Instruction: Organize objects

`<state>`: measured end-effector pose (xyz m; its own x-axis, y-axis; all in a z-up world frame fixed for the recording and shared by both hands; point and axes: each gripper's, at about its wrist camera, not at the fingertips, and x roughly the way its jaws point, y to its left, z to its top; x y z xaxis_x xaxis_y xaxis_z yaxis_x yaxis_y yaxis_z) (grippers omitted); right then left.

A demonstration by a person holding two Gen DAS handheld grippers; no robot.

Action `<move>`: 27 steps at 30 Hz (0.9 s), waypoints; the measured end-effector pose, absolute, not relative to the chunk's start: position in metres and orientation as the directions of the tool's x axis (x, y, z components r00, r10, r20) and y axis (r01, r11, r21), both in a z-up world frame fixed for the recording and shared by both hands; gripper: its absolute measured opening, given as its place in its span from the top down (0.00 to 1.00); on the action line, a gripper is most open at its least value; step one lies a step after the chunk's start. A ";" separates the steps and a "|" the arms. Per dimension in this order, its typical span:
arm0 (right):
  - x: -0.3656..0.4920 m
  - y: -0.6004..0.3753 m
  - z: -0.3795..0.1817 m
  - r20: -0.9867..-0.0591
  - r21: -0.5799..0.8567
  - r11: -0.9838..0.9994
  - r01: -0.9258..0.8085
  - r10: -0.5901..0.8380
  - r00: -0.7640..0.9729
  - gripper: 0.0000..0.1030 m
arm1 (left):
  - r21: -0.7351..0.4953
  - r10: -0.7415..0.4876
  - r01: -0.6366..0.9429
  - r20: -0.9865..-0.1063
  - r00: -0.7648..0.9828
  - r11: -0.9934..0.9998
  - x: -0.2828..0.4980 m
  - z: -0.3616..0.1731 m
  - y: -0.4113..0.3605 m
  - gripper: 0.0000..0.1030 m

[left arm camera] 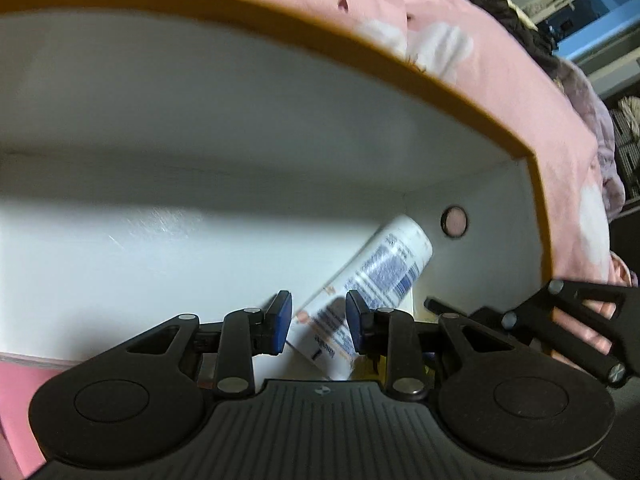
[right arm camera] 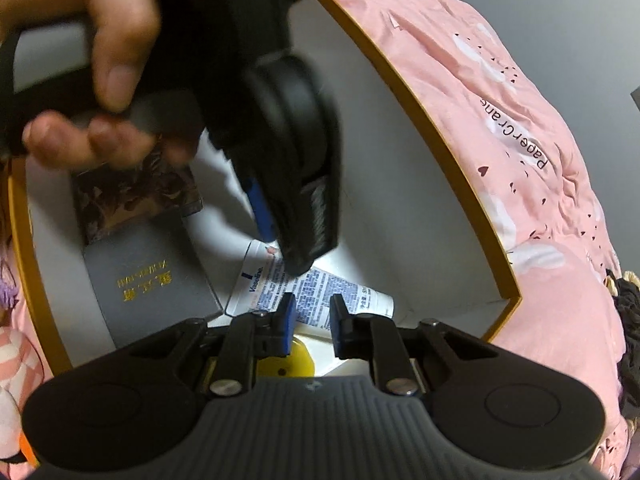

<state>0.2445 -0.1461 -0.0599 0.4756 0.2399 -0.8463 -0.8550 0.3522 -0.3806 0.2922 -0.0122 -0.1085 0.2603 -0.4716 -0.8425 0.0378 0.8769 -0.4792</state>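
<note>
Here my left gripper [left arm camera: 318,322] points steeply down into the white, tan-rimmed box [left arm camera: 460,92], its pads set apart around the lying Vaseline tube [left arm camera: 376,276], not visibly pressing. My right gripper [right arm camera: 312,322] hovers over the same tube, nearly closed and empty. My left hand [right arm camera: 92,60] wraps its handle; a grey case [right arm camera: 152,276] lies beside the tube.
</note>
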 end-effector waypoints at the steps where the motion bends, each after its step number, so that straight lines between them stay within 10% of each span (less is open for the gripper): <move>1: 0.246 -0.147 -0.060 -0.849 -0.375 0.357 -0.855 0.238 0.472 0.83 | -0.481 -0.475 0.044 -0.841 0.260 0.876 0.292 -0.109 -0.014 0.68; 27: 0.263 -0.168 -0.068 -0.858 -0.440 0.315 -0.841 0.129 0.497 0.92 | -0.684 -0.672 0.028 -0.707 0.223 0.729 0.304 -0.107 -0.034 0.70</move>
<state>0.2625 -0.1680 -0.0681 0.4970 0.1290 -0.8581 -0.8411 0.3146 -0.4399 0.3040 -0.0344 -0.1068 0.2226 -0.6716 -0.7067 0.0281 0.7290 -0.6839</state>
